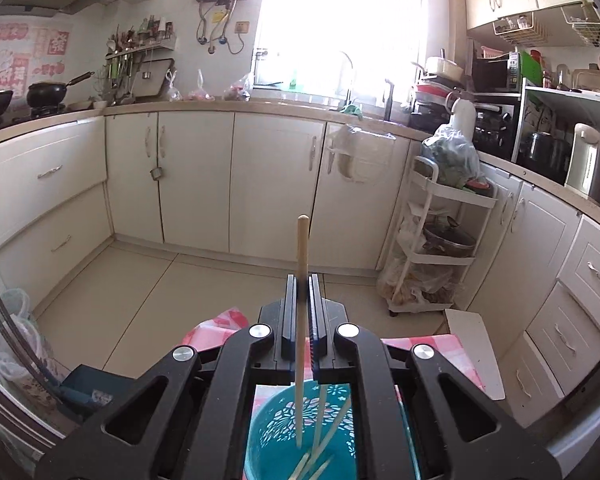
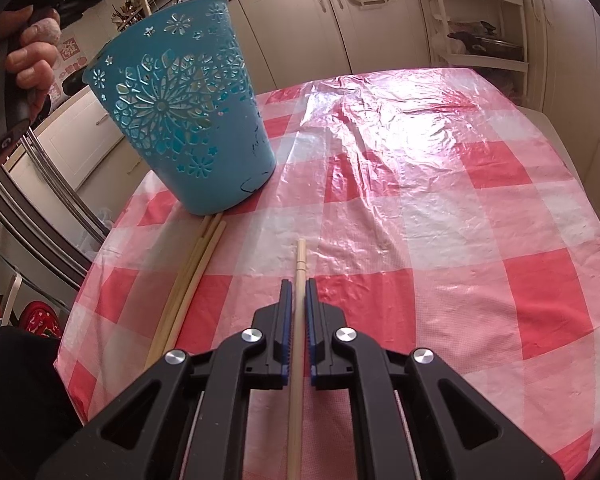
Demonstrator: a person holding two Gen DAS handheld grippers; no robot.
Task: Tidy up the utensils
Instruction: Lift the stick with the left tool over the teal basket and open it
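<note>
My left gripper (image 1: 302, 280) is shut on a wooden chopstick (image 1: 302, 248). That chopstick sticks out past the fingertips, and its lower end hangs inside the blue cut-out basket (image 1: 268, 440) below. Several more chopsticks lie in that basket. In the right wrist view the same basket (image 2: 180, 120) stands at the table's far left. My right gripper (image 2: 299, 284) is shut on another chopstick (image 2: 300, 256), low over the red-and-white checked tablecloth (image 2: 420, 200). A few loose chopsticks (image 2: 196, 272) lie on the cloth, running from the basket's foot toward the near left edge.
A person's hand (image 2: 32, 60) grips the other gripper's handle above and left of the basket. A white trolley rack (image 1: 432, 240) with bags stands beyond the table by the cream cabinets (image 1: 272, 184). Chairs with red cushions (image 2: 40, 316) sit off the table's left edge.
</note>
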